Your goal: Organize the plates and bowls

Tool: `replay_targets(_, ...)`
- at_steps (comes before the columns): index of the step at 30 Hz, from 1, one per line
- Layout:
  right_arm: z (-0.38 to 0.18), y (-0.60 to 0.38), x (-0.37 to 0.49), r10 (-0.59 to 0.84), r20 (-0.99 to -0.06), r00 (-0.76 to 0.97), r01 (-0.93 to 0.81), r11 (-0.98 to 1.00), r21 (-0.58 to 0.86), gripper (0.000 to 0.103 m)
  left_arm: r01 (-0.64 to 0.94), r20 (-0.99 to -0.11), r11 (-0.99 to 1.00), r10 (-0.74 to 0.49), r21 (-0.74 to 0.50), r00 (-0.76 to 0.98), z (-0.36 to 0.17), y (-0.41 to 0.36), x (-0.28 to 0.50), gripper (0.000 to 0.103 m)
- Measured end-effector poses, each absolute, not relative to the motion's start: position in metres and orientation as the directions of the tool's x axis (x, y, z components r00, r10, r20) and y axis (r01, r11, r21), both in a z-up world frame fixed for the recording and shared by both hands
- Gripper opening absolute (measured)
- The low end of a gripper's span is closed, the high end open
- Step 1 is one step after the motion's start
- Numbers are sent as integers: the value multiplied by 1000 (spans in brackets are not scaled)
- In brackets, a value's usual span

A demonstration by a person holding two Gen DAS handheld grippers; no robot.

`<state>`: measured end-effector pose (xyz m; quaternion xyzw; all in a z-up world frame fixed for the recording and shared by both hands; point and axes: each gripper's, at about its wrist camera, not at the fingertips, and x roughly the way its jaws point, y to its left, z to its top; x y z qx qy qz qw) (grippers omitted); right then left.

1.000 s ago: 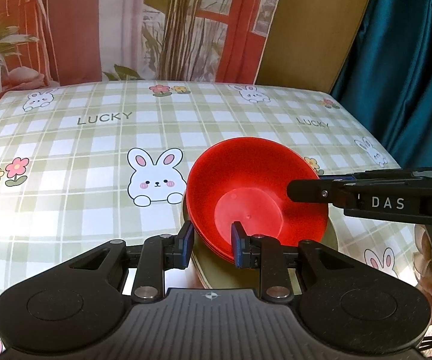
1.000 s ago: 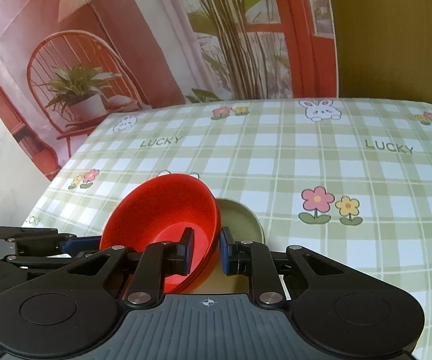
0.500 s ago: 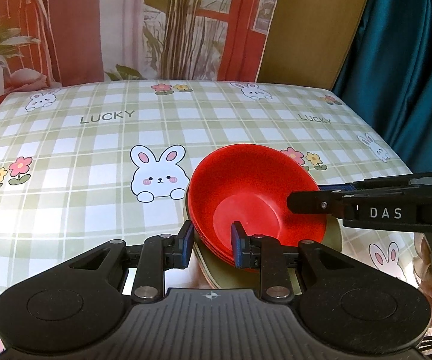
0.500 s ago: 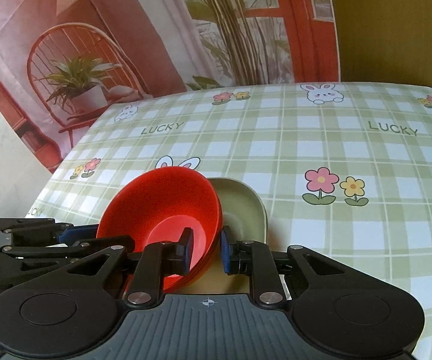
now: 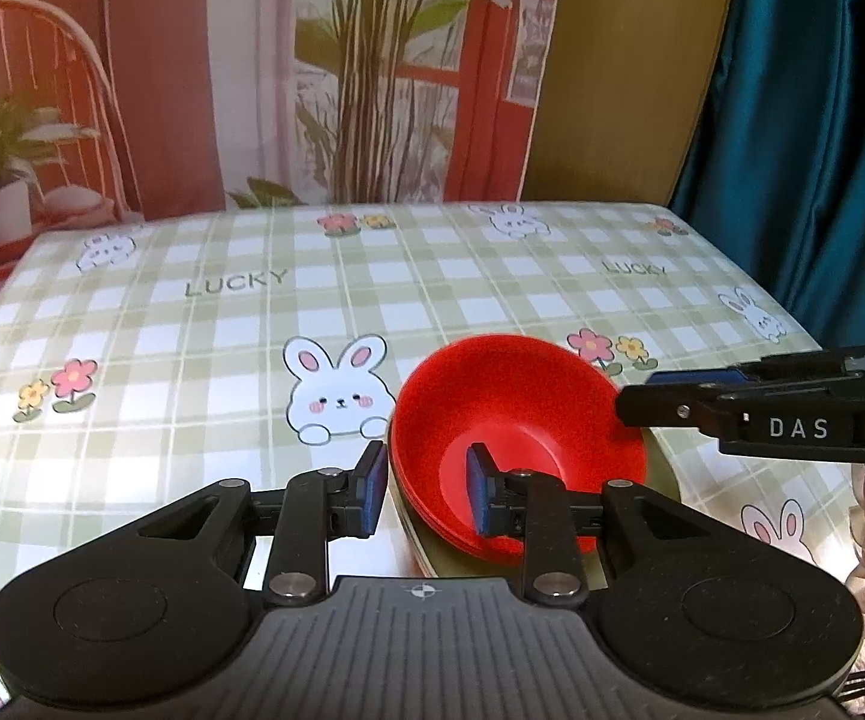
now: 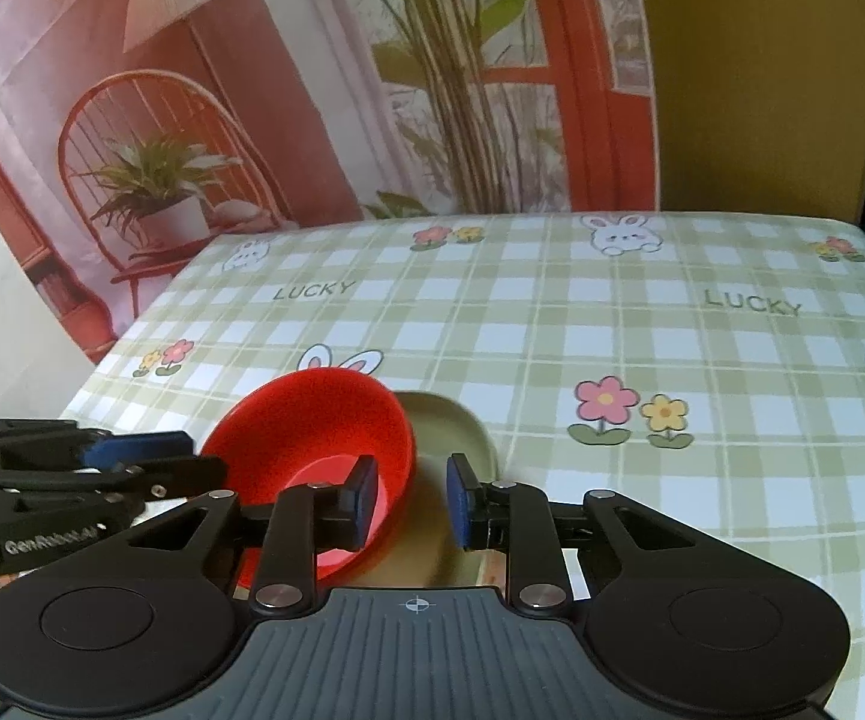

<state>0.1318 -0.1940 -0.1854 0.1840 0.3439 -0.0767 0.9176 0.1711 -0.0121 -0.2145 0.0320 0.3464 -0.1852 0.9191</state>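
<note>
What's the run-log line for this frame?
stage: releasing | left hand-held gripper: opening astride red bowls rim | right hand-held gripper: opening | stack on olive plate

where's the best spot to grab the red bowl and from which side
Probably the thin rim of the red bowl, one finger inside and one outside the wall. Come from the near side or the right side: the rim is bare there, and it stands clear above the green plate underneath.

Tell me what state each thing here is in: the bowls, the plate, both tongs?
Red bowls: nested, upright, empty, resting on the plate.
Green plate: flat on the table, under the bowls.
Left tongs: opening, astride the bowls' rim.
Right tongs: opening, bowl and plate edges between them.
</note>
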Motion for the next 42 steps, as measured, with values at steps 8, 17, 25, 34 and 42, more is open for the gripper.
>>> replay_targets(8, -172, -199, 113, -76, -628, 775, 302, 917, 261, 51, 336, -575, 942, -272, 4, 771, -198, -13, 152, 70)
replay_targets(17, -138, -203, 92, -100, -564, 820, 297, 916, 269, 98, 265, -504, 964, -218, 23, 836, -172, -7, 141, 84)
replay_targets(25, -89, -193, 73, -139, -493, 859, 279, 934, 222, 103, 164, -418, 985, -123, 63, 900, -125, -5, 118, 85)
replay_targets(34, -23, -183, 51, -211, -396, 894, 296, 941, 166, 103, 137, -310, 990, -122, 27, 943, -60, 12, 87, 85)
replay_targets(42, 11, -176, 33, -235, -324, 917, 296, 943, 154, 103, 110, -260, 993, -97, 36, 961, -28, 15, 67, 85)
